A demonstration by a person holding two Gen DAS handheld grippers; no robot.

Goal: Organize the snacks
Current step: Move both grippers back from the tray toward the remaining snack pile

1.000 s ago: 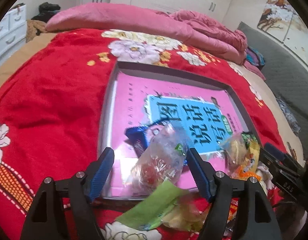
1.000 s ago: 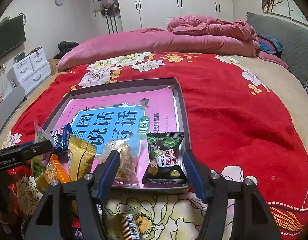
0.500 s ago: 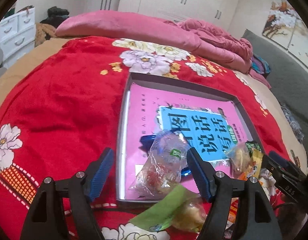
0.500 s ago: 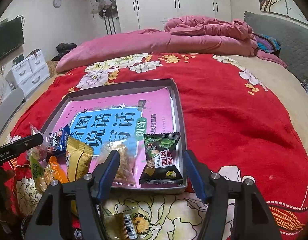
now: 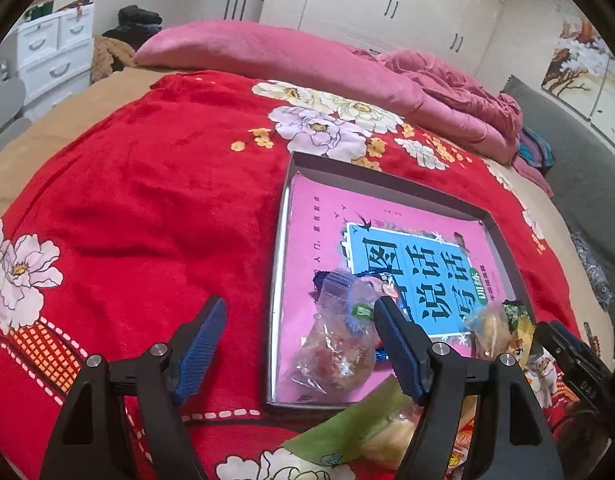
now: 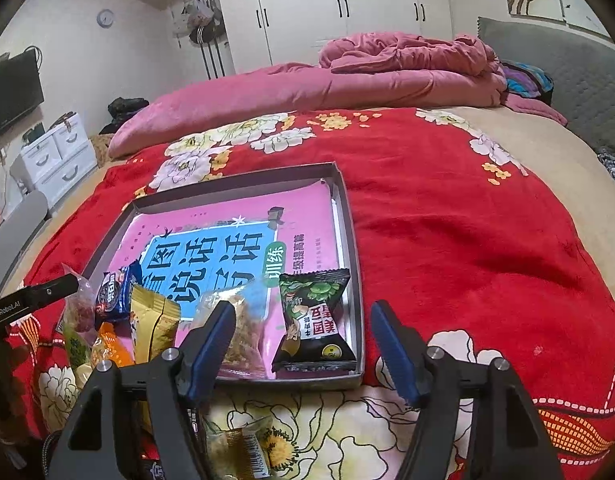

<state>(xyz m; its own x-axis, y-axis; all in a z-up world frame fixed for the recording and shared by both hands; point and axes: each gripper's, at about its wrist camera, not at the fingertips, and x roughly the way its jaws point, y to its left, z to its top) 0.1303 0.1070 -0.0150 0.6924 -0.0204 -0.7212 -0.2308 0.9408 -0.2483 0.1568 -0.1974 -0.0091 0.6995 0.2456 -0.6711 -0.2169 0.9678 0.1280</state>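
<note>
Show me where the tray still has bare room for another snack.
The far half of the tray is free: bare pink book cover between the far rim and the snack row. The near edge is crowded: black-green packet, clear bag, yellow packet, blue packet. The red blanket right of the tray is also bare.

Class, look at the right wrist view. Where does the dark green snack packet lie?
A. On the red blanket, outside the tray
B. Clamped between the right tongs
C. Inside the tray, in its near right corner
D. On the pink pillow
C. The dark green snack packet lies flat on the pink book cover inside the grey tray, in its near right corner, clear of the right tongs.
</note>
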